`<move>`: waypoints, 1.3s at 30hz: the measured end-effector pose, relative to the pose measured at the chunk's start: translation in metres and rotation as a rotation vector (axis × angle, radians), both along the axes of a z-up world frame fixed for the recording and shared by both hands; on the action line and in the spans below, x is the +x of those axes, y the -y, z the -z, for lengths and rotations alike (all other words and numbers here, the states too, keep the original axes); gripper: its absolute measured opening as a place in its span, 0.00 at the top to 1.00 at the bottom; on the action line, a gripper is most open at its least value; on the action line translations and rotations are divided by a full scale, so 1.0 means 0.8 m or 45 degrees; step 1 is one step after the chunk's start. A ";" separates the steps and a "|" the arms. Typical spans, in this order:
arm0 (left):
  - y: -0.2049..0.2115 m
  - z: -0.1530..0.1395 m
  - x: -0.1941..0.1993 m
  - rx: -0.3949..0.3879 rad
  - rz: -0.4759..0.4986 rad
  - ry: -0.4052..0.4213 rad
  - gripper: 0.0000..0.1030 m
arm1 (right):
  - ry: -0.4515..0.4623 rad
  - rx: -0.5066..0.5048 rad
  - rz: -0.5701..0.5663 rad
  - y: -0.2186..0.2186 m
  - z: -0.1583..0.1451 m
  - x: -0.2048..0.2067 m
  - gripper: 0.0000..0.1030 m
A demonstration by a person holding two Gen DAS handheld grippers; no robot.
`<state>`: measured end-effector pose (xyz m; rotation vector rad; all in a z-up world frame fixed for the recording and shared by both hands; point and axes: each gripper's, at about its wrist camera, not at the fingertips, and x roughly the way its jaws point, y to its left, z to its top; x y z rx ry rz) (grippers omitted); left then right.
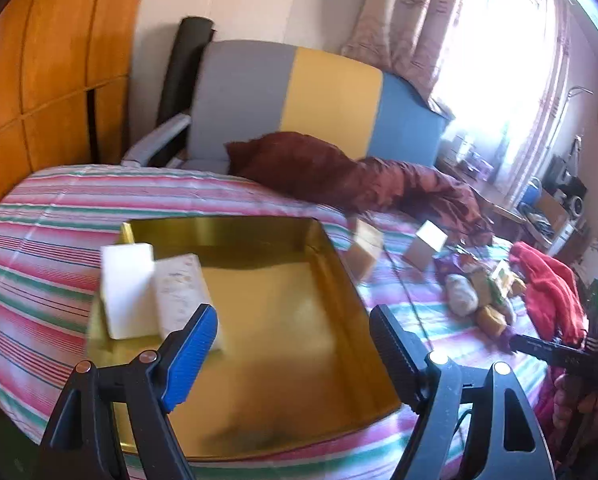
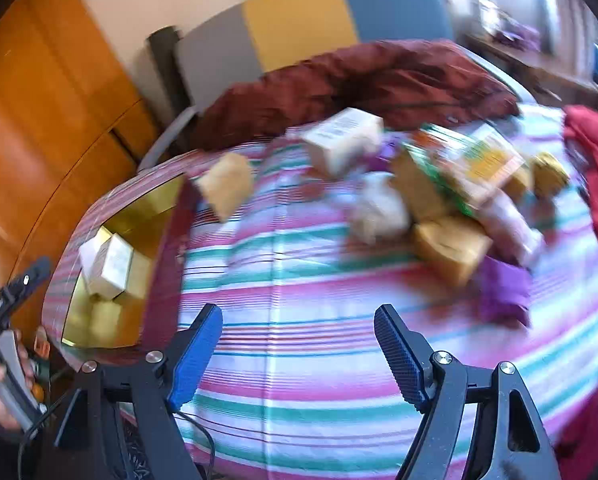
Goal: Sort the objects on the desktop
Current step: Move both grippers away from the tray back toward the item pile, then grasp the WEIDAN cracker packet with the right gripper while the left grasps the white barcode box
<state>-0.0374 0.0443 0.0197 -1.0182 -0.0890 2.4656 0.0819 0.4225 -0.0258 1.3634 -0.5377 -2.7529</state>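
Currently, sorting appears to be at an early stage. The gold tray (image 1: 339,264) sits on the striped bedspread (image 2: 299,360) and contains two pale boxes (image 1: 155,292), which lean together at its left side; the remainder of the tray floor is bare. The left gripper (image 1: 295,344) hovers over the tray with jaws spread and nothing between them. The right gripper (image 2: 299,344) hovers above bare bedspread, likewise released and empty. Outstanding items: a loose box (image 2: 227,188) just beside the tray, a second box (image 2: 343,140) farther off, and a blurred pile of packets and boxes (image 2: 451,208) well apart from the tray.
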 end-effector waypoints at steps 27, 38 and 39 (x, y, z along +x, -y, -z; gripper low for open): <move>-0.201 0.004 0.009 -0.131 0.387 0.072 0.24 | -0.015 -0.097 0.508 -0.158 -0.016 -0.020 0.25; -0.243 0.017 -0.019 -0.150 0.394 0.125 0.24 | 0.039 -0.246 0.575 -0.211 0.012 -0.089 0.25; -0.246 0.017 -0.022 -0.157 0.394 0.116 0.24 | 0.043 -0.245 0.582 -0.213 0.014 -0.094 0.25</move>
